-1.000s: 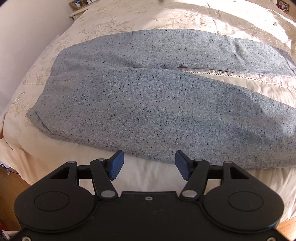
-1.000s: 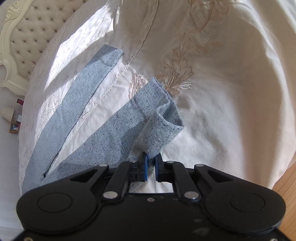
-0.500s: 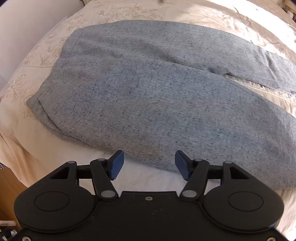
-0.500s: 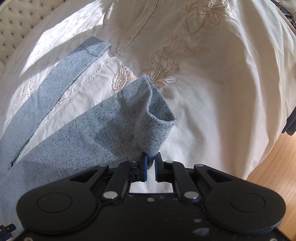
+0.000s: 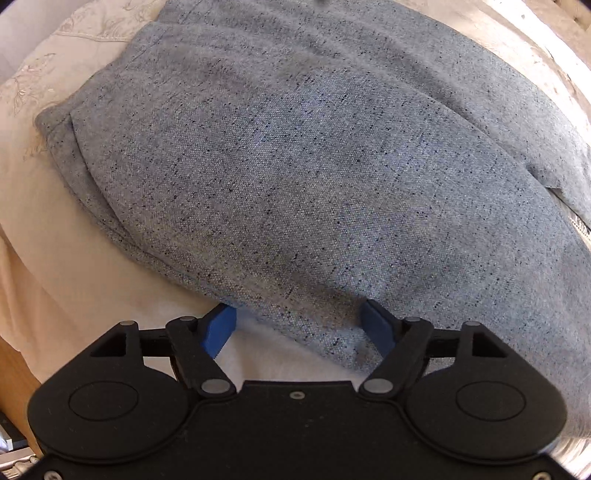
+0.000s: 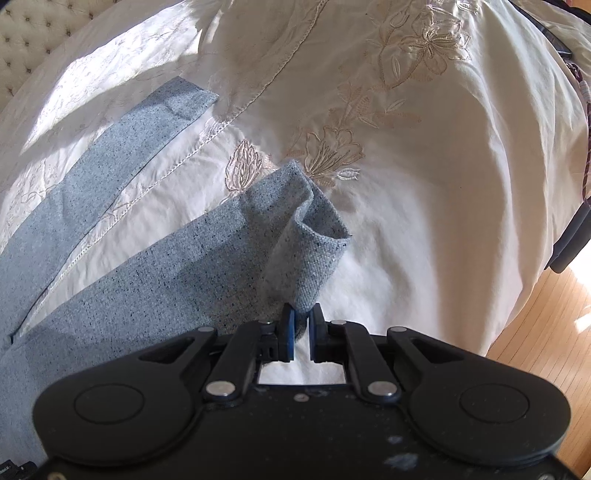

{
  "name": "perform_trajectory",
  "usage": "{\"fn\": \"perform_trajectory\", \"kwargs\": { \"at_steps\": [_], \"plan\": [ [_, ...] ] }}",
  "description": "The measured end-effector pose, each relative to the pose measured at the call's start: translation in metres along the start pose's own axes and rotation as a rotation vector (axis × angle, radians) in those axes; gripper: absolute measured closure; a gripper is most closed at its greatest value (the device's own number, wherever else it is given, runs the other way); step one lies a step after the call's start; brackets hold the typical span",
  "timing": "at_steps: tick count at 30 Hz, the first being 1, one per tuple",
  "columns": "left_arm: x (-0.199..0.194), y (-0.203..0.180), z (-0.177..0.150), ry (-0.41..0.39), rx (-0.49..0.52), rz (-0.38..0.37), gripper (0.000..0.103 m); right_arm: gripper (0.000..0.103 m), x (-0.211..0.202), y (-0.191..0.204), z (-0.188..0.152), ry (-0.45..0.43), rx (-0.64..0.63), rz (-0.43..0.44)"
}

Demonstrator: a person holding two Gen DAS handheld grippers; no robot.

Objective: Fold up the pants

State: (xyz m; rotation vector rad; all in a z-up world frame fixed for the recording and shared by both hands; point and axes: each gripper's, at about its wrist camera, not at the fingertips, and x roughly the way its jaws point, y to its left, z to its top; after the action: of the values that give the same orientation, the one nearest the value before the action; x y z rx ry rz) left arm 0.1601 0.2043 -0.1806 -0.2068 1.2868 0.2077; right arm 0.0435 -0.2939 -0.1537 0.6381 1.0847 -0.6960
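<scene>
Grey-blue speckled pants (image 5: 295, 166) lie spread on a cream bedspread (image 5: 55, 240), waist end to the left in the left wrist view. My left gripper (image 5: 299, 325) hovers low over the near edge of the upper leg; its jaws are opening wide, the cloth's edge lies between the blue pads, untouched by them. In the right wrist view the near leg's hem (image 6: 306, 236) is lifted and curled, and my right gripper (image 6: 301, 326) is shut on its corner. The far leg (image 6: 110, 147) lies flat toward the headboard.
The embroidered bedspread (image 6: 424, 184) falls off to wooden floor (image 6: 535, 332) at the right. A tufted headboard (image 6: 37, 33) stands at the upper left. A dark object with a cord (image 6: 572, 229) hangs at the bed's right edge.
The left gripper has come down and closer over the pants, which now fill its view, and its jaws stand wider. The right gripper has shifted slightly with the hem still pinched.
</scene>
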Motion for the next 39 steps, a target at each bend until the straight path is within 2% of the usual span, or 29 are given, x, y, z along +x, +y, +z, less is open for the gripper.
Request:
{"fn": "perform_trajectory", "kwargs": {
  "at_steps": [4, 6, 8, 9, 10, 13, 19, 27, 39],
  "plan": [
    [0.005, 0.000, -0.002, -0.006, -0.012, -0.024, 0.019, 0.095, 0.002, 0.003, 0.000, -0.001, 0.023, -0.018],
    [0.006, -0.001, 0.001, -0.004, -0.030, -0.023, 0.022, 0.095, 0.002, 0.006, 0.000, -0.005, 0.030, -0.023],
    [0.000, -0.002, 0.011, -0.028, -0.053, -0.017, 0.049, 0.095, 0.001, 0.009, 0.001, -0.009, 0.028, -0.025],
    [-0.005, -0.003, 0.016, -0.031, -0.050, -0.020, 0.089, 0.095, 0.000, 0.011, 0.002, -0.012, 0.027, -0.025],
    [-0.010, -0.003, 0.022, -0.021, -0.052, -0.033, 0.094, 0.095, -0.002, 0.012, 0.003, -0.015, 0.027, -0.023],
    [-0.037, -0.003, 0.043, -0.071, -0.074, -0.086, 0.095, 0.095, -0.012, 0.018, 0.011, -0.039, 0.041, -0.003],
    [-0.077, -0.014, 0.077, -0.150, -0.001, -0.116, 0.095, 0.095, -0.034, 0.038, 0.038, -0.111, 0.078, 0.060],
    [-0.090, -0.030, 0.118, -0.199, 0.067, -0.116, 0.096, 0.095, -0.042, 0.074, 0.077, -0.185, 0.122, 0.123],
    [-0.093, -0.075, 0.187, -0.215, 0.092, -0.093, 0.096, 0.095, -0.012, 0.111, 0.161, -0.219, 0.153, 0.220]
  ]
}}
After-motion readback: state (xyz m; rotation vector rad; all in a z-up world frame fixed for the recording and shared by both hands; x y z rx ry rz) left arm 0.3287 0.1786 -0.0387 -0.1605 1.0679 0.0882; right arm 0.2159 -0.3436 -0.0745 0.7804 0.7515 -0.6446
